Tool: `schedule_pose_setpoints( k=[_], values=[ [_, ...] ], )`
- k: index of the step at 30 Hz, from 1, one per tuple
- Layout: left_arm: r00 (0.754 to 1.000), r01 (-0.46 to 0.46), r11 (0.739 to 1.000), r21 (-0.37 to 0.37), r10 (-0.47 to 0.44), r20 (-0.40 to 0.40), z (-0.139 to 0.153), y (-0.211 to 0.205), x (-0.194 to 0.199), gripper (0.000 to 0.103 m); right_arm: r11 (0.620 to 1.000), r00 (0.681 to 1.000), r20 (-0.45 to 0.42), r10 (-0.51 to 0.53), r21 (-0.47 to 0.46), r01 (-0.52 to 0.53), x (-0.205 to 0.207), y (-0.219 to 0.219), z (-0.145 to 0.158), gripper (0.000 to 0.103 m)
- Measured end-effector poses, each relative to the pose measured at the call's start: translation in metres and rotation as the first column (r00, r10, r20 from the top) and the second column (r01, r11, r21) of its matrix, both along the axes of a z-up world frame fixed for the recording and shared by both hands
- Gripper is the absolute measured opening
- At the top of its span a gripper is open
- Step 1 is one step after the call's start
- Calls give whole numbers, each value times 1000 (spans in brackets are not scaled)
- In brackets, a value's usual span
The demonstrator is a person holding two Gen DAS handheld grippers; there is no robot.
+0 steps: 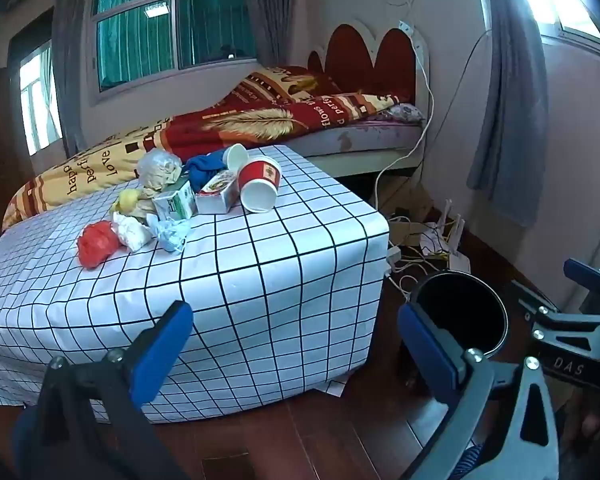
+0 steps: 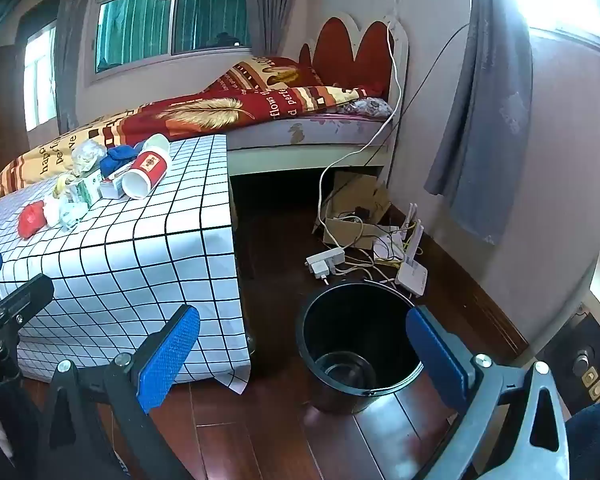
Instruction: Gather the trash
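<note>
Trash lies in a heap on a table [image 1: 260,280] [image 2: 140,248] covered with a white grid-pattern cloth. In the heap are a red paper cup [image 1: 259,186] [image 2: 146,174] on its side, a white cup [image 1: 235,156], small cartons [image 1: 176,202] [image 2: 86,192], a blue cloth [image 1: 204,168], crumpled bags and a red wad [image 1: 96,242] [image 2: 31,219]. A black bin [image 1: 462,314] [image 2: 358,344] stands on the floor right of the table. My left gripper [image 1: 296,344] is open, short of the table's near corner. My right gripper [image 2: 304,354] is open, near the bin.
A bed [image 1: 260,124] with a red and yellow blanket stands behind the table. Cables, a power strip [image 2: 326,262], a white router [image 2: 410,272] and a cardboard box [image 2: 356,208] lie on the wooden floor by the wall, just beyond the bin. Curtains hang at right.
</note>
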State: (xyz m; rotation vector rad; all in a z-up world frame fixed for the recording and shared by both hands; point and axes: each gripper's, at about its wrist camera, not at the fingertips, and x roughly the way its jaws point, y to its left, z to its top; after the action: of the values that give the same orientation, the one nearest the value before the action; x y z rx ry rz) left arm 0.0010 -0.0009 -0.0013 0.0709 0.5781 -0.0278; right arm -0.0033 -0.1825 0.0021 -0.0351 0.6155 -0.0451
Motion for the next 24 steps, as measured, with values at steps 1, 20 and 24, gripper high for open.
schedule_pose_setpoints(
  k=[1,20,24],
  values=[
    [1000,1,1000,-1,-1,-5,-1,-1,1,103,1000,1000,2,0,0,0,0,0,0,103],
    [1000,-12,1000,-15,12,0,-4,4,-3,103,1000,1000,2,10,-2,-10,1,4,0,103],
    [1000,-12,1000,-16,12,0,-5,4,-6,103,1000,1000,4,5,-4,-5,2,6,-1,103]
  ],
)
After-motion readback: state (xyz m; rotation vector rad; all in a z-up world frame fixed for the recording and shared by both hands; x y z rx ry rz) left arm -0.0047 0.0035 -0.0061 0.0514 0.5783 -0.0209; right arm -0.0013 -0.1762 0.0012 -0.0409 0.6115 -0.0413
